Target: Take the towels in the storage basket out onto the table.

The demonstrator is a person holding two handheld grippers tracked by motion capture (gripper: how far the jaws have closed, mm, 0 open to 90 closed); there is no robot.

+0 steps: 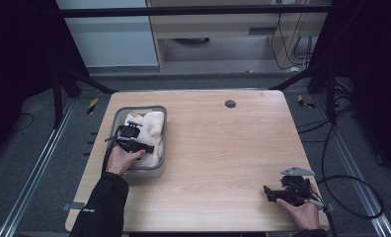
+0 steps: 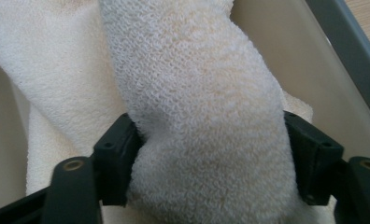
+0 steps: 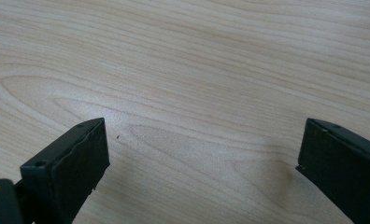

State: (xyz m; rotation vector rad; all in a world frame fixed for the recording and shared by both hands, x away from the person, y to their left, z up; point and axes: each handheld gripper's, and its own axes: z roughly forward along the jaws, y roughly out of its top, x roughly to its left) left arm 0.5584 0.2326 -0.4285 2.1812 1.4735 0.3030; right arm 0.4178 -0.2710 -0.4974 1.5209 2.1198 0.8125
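A grey plastic bin (image 1: 164,129) on the table's left side holds cream terry towels (image 1: 151,126). My left gripper (image 1: 134,140) reaches down into it. In the left gripper view its jaws press on both sides of a thick rolled towel (image 2: 197,93), which bulges between them, so my left gripper (image 2: 209,135) is shut on that roll. More towel (image 2: 47,74) lies underneath, against the bin's pale wall (image 2: 286,56). My right gripper (image 1: 267,193) rests low at the table's front right, pointing left. Its jaws stand wide apart over bare wood, so the right gripper (image 3: 204,149) is open and holds nothing.
The wooden table (image 1: 223,148) has a small dark round cap (image 1: 230,103) near its far edge. A black cable (image 1: 351,197) loops off the right side. Dark frame struts stand at both far corners.
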